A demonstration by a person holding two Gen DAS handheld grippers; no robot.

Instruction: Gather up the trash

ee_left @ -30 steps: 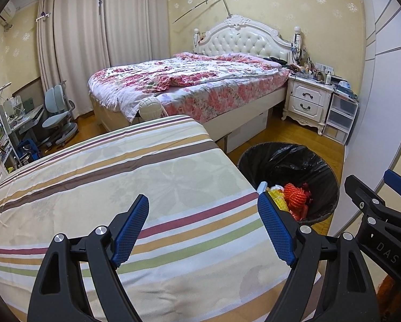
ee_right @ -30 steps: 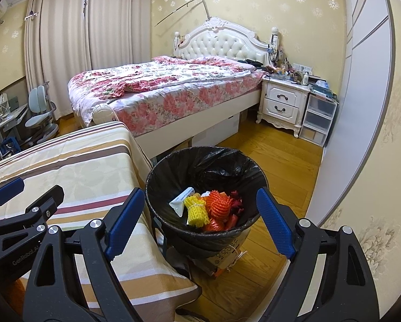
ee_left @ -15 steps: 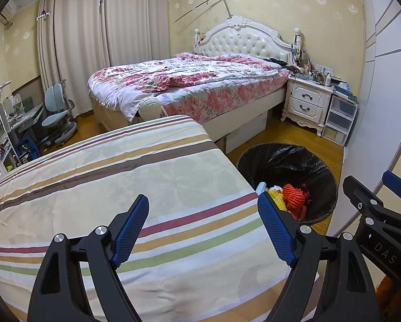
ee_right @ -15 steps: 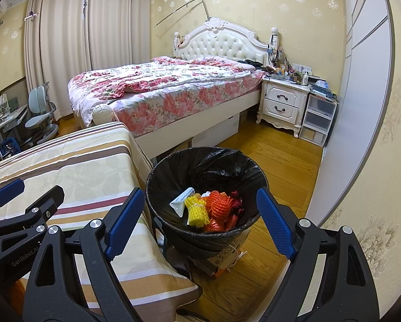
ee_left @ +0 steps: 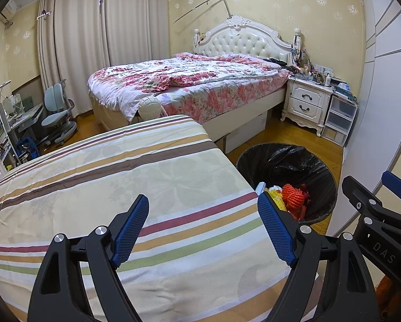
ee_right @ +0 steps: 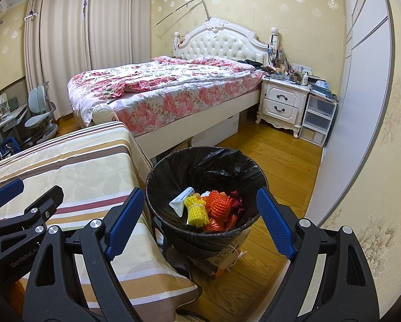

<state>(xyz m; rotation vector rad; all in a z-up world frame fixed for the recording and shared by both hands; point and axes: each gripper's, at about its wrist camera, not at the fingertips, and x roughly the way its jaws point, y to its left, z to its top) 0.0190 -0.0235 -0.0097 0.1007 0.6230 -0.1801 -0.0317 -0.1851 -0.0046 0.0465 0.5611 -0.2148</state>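
A black-bagged trash bin (ee_right: 173,166) stands on the wood floor beside the striped table; it also shows in the left wrist view (ee_left: 318,166). Inside lie yellow foam netting (ee_right: 196,210), orange foam netting (ee_right: 220,205), red scraps and a white wrapper (ee_right: 180,201). My right gripper (ee_right: 200,222) is open and empty, held above the near rim of the bin. My left gripper (ee_left: 203,228) is open and empty over the striped tablecloth (ee_left: 120,182), left of the bin.
A floral bed (ee_right: 160,88) lies beyond the bin. A white nightstand (ee_right: 283,104) and plastic drawers (ee_right: 317,119) stand at the right. A white wardrobe (ee_right: 361,107) lines the right wall. A desk chair (ee_left: 57,110) is at far left.
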